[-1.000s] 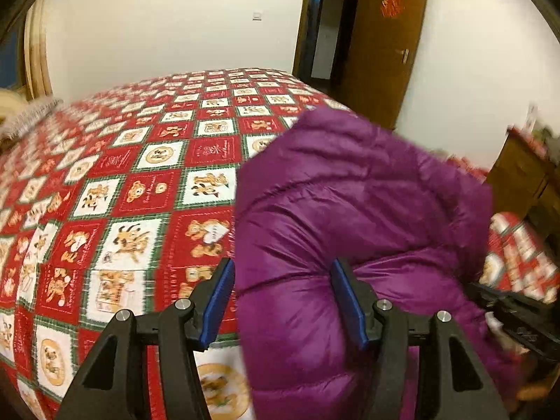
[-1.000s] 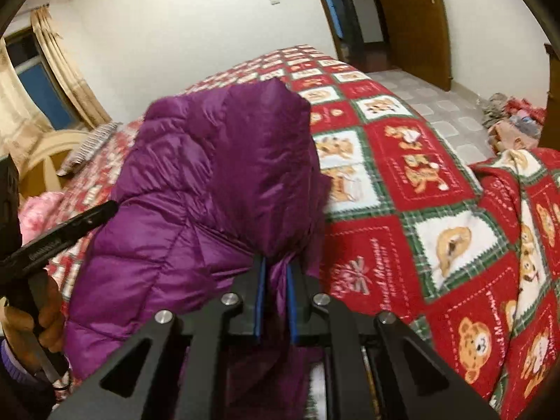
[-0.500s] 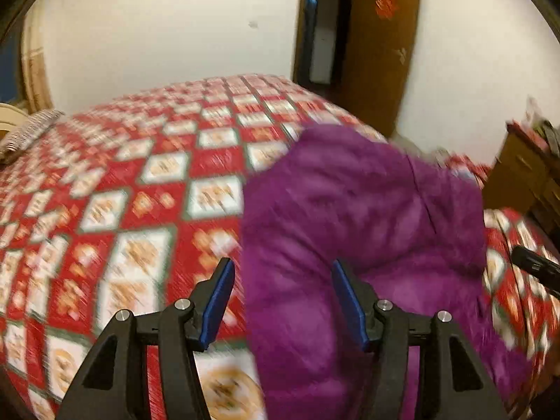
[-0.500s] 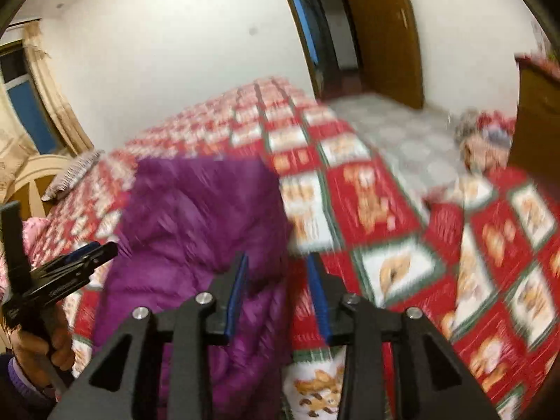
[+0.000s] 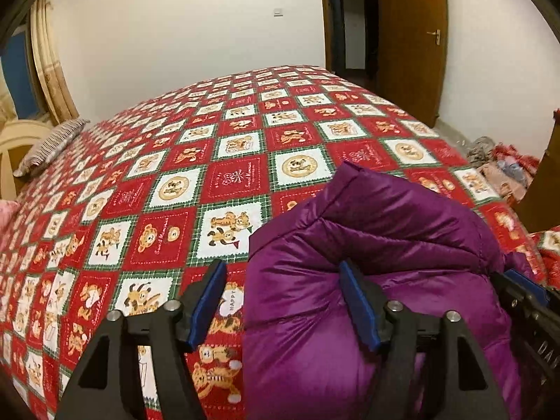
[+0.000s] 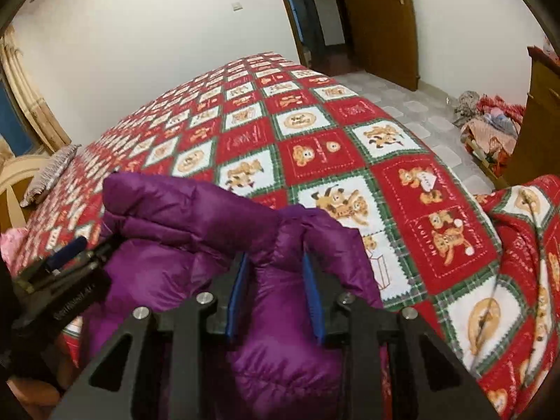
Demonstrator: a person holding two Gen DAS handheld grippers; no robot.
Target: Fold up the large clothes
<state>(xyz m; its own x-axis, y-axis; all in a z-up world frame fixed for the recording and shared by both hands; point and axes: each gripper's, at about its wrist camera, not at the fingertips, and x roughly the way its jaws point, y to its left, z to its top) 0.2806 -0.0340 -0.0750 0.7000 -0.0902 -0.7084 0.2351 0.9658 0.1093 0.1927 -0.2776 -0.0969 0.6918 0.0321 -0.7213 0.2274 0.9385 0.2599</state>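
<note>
Two grippers are in play on my feeds, both at the near edge of the bed. My left gripper (image 5: 285, 301) is spread wide, blue pads well apart; the left edge of the purple down jacket (image 5: 367, 273) bulges into the gap between them, and the right-hand pad presses against a fold of it, while the left-hand pad stands clear over the bedspread (image 5: 224, 182). I would call it released, gripping nothing. My right gripper (image 6: 276, 294) has its pads partly apart with a puffy ridge of the jacket (image 6: 196, 231) filling the space between them; both pads look to touch the fabric, but I cannot tell whether they are pinching it or merely resting on either side.

The jacket lies bunched and doubled over on the red, white and green teddy-bear bedspread (image 6: 315, 140), close to the near edge, with a thick rounded fold on top. From the right wrist I see the left gripper (image 6: 66, 262) at the jacket's far left side. A striped pillow (image 5: 49, 145) sits at the head of the bed, near a cream headboard (image 5: 17, 140). Beyond the bed an open wooden door (image 5: 409, 38) shows, and a heap of clothes (image 6: 490, 122) lies on the tiled floor (image 6: 413, 105).
</note>
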